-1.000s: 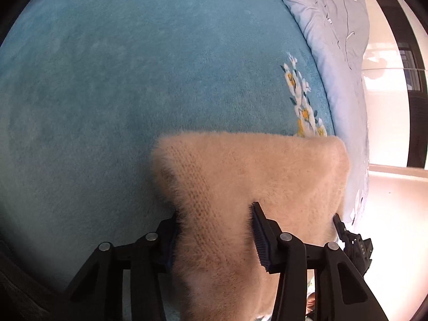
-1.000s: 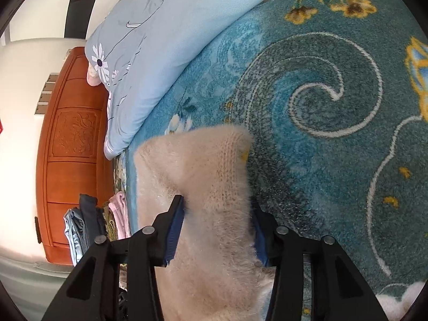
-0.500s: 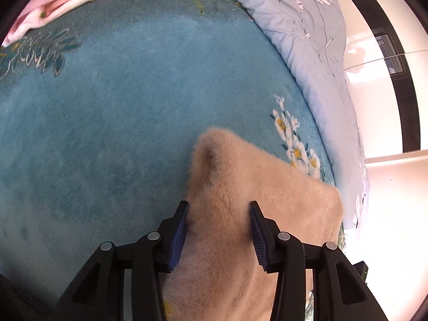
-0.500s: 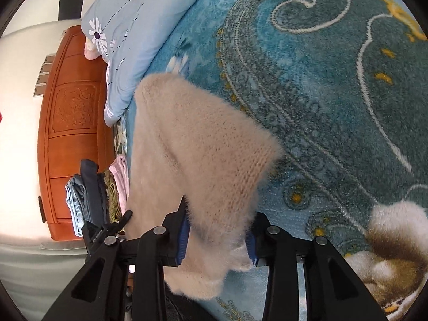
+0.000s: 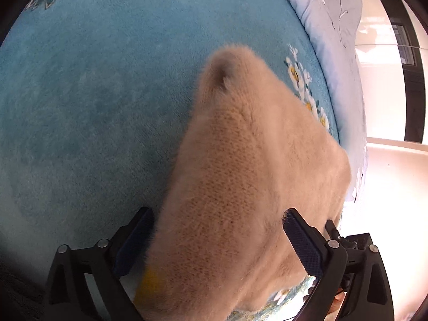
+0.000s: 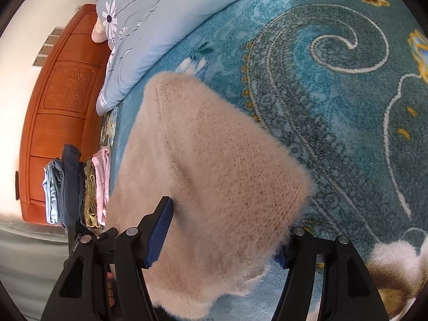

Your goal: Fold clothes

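A fuzzy beige sweater (image 5: 240, 176) lies folded on the teal blanket (image 5: 93, 107), one corner pointing away from me. My left gripper (image 5: 219, 240) straddles its near end. Its jaws are opening and stand wide, with both pads off the knit. In the right wrist view the same sweater (image 6: 214, 174) runs between the fingers of my right gripper (image 6: 222, 243). Those jaws are opening too; the left pad (image 6: 160, 227) stands free beside the fabric. Fluff hides most of the right pad.
A pale blue flowered quilt (image 6: 165, 26) lies along the blanket's far side. Beyond it is an orange wooden bed end (image 6: 61, 101). A stack of folded clothes (image 6: 77, 187) sits at the bed's edge. The patterned blanket (image 6: 334, 80) stretches off to the right.
Both grippers held the sweater pinched in the earlier frames. Their jaws have now spread apart and let it go. The sweater has settled on the blanket with its corner further out.
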The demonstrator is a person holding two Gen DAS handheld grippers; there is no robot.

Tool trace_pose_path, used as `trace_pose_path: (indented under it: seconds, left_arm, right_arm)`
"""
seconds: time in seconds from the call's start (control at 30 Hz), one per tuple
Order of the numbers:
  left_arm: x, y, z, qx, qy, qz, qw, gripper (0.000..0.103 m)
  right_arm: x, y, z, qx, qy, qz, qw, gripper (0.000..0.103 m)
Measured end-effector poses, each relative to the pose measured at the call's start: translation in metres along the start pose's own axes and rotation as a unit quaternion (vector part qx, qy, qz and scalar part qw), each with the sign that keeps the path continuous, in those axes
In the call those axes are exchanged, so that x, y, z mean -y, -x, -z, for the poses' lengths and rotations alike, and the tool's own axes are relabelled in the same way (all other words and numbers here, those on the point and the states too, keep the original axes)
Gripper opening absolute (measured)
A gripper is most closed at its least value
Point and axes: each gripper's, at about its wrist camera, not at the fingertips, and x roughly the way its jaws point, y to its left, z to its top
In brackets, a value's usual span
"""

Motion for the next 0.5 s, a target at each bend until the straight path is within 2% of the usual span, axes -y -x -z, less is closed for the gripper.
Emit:
trace_pose_path:
  seconds: [0.1, 0.4, 0.5]
  left_arm:
    - [0.003, 0.001, 0.002, 0.007, -0.011, 0.0, 0.9999, 0.1]
    - [0.012, -0.029, -0.023, -0.003, 0.017, 0.001, 0.9999, 0.103]
    - [0.006, -0.024, -0.024, 0.003, 0.027, 0.014, 0.9995, 0.103]
  right_arm:
    - [0.004, 0.0, 0.001, 0.007, -0.007, -0.012, 1.0, 0.067]
    - [0.009, -0.001, 0.003, 0.02, -0.02, -0.024, 0.999, 0.067]
    - [0.012, -0.002, -0.001, 0.012, -0.046, -0.026, 0.999, 0.067]
